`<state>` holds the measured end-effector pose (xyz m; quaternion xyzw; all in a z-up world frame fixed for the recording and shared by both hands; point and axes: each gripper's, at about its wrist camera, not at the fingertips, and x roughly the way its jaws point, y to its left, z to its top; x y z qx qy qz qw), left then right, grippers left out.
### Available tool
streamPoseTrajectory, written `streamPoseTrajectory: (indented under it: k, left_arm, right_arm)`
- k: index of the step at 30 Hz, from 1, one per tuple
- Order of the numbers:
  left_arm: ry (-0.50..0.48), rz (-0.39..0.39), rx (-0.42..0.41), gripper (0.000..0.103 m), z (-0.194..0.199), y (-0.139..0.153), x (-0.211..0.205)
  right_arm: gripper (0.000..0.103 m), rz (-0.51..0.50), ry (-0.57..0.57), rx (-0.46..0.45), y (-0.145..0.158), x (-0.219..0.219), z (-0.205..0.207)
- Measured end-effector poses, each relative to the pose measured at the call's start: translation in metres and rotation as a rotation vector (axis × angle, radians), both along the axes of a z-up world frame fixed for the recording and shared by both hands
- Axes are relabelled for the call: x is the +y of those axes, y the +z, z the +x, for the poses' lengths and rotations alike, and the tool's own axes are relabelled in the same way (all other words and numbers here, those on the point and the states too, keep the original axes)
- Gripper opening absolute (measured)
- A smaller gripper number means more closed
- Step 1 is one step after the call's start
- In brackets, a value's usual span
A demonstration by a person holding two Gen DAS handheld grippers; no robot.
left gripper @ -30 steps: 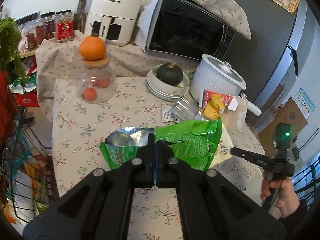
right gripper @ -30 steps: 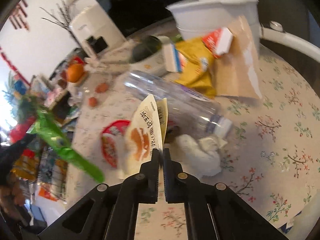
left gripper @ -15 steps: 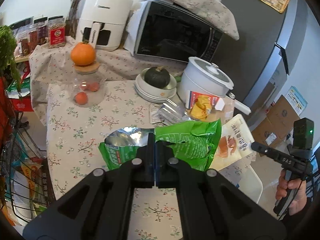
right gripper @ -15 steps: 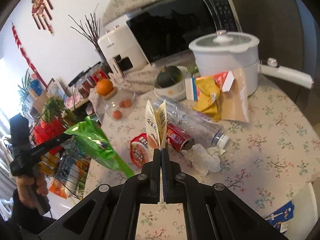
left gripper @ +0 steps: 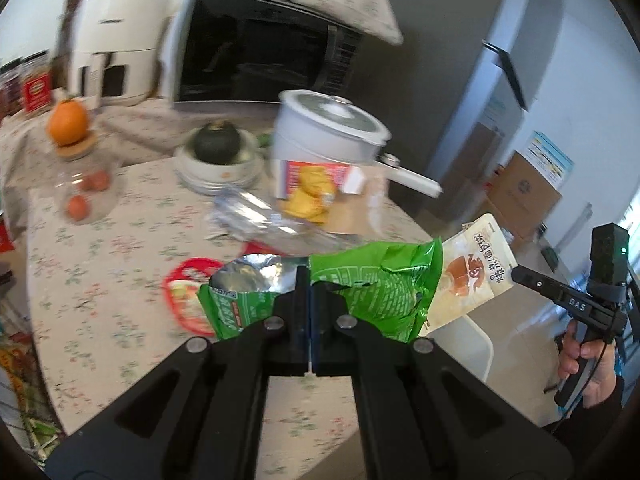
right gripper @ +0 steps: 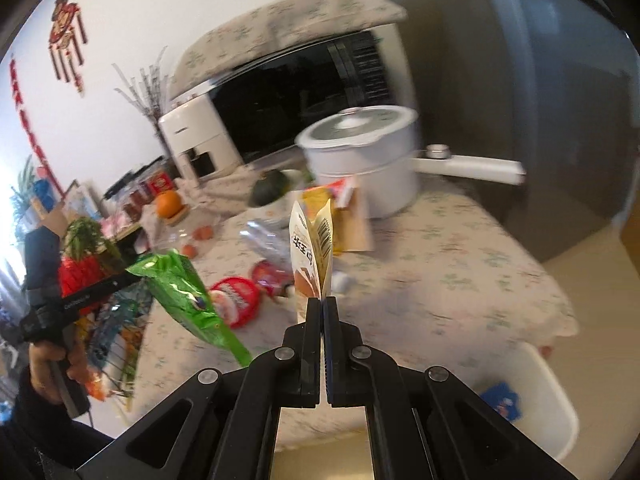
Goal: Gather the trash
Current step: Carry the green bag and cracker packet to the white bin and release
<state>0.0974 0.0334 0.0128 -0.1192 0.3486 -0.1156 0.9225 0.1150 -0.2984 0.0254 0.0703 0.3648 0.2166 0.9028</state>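
Note:
My left gripper [left gripper: 310, 280] is shut on a green foil snack bag [left gripper: 376, 284] and holds it above the table's near edge. My right gripper [right gripper: 322, 304] is shut on a cream snack pouch [right gripper: 310, 256], held upright off the table. In the left wrist view the right gripper [left gripper: 516, 272] holds that pouch [left gripper: 472, 276] at the right. In the right wrist view the left gripper [right gripper: 136, 276] holds the green bag [right gripper: 188, 300] at the left. A white bin [right gripper: 532, 404] stands below the table's right corner.
On the floral table [left gripper: 100, 272] lie a red-rimmed lid [left gripper: 182, 292], a clear plastic bottle [left gripper: 272, 220], a yellow wrapper [left gripper: 310, 196] and a red can [right gripper: 272, 276]. A white pot [left gripper: 332, 128], a squash bowl [left gripper: 218, 152] and a jar with an orange [left gripper: 68, 124] stand behind.
Both grippers have pulled back and up from the table with their wrappers. The cream pouch has come off the table, and the white bin has come into view.

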Motion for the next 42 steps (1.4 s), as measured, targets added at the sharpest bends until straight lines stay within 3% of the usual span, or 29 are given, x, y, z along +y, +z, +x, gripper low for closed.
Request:
streamPoseTrajectory:
  k: [9, 14, 25, 28, 33, 35, 42]
  left_arm:
    - [-0.192, -0.001, 0.000, 0.000, 0.006, -0.001, -0.089]
    - [-0.279, 0.009, 0.008, 0.000, 0.006, -0.007, -0.130]
    - [-0.397, -0.003, 0.024, 0.000, 0.010, -0.020, -0.196]
    - [-0.424, 0.002, 0.029, 0.000, 0.012, -0.027, -0.213]
    - [-0.461, 0.009, 0.032, 0.000, 0.014, -0.037, -0.237]
    - [-0.472, 0.014, 0.032, 0.000, 0.016, -0.042, -0.246]
    - [-0.512, 0.034, 0.073, 0.000, 0.022, -0.067, -0.272]
  right_arm:
    - [0.002, -0.062, -0.179, 0.054, -0.022, -0.096, -0.025]
    - [0.002, -0.078, -0.262, 0.140, -0.050, -0.141, -0.037]
    - [0.002, -0.078, -0.334, 0.318, -0.105, -0.189, -0.044]
    - [0.007, -0.060, -0.349, 0.345, -0.108, -0.195, -0.047]
    - [0.037, -0.052, -0.388, 0.317, -0.095, -0.205, -0.056]
    - [0.043, -0.046, -0.398, 0.302, -0.090, -0.209, -0.060]
    - [0.046, -0.053, -0.420, 0.284, -0.080, -0.220, -0.070]
